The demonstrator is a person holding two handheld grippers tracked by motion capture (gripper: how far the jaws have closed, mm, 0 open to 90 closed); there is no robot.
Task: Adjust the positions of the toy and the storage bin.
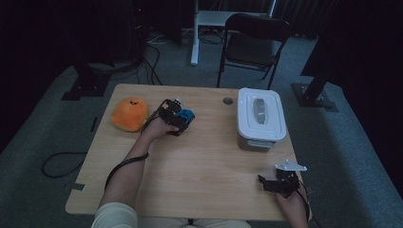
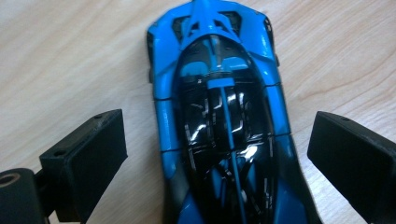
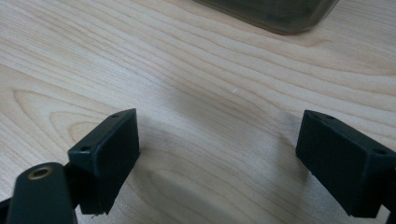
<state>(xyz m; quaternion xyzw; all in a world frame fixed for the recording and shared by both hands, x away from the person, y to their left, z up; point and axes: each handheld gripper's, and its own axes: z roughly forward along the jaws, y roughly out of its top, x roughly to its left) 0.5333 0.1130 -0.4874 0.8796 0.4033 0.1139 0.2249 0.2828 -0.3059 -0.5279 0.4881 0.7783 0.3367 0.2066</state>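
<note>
A blue and black toy car point(image 2: 219, 121) lies on the wooden table point(image 1: 204, 161), left of the middle toward the far side point(image 1: 187, 115). My left gripper point(image 1: 177, 119) reaches over it from the near side. In the left gripper view its two black jaws straddle the car point(image 2: 219, 140), with a gap of bare wood on each side, so the pads are not pressing on it. My right gripper point(image 1: 272, 183) rests at the near right corner of the table, open over bare wood point(image 3: 219, 149) with nothing between its jaws.
An orange plush toy point(image 1: 129, 114) sits left of the car. A white lidded box point(image 1: 260, 116) stands at the far right, and its lower edge point(image 3: 275, 11) is at the top of the right gripper view. A dark folding chair point(image 1: 252, 40) stands beyond the table.
</note>
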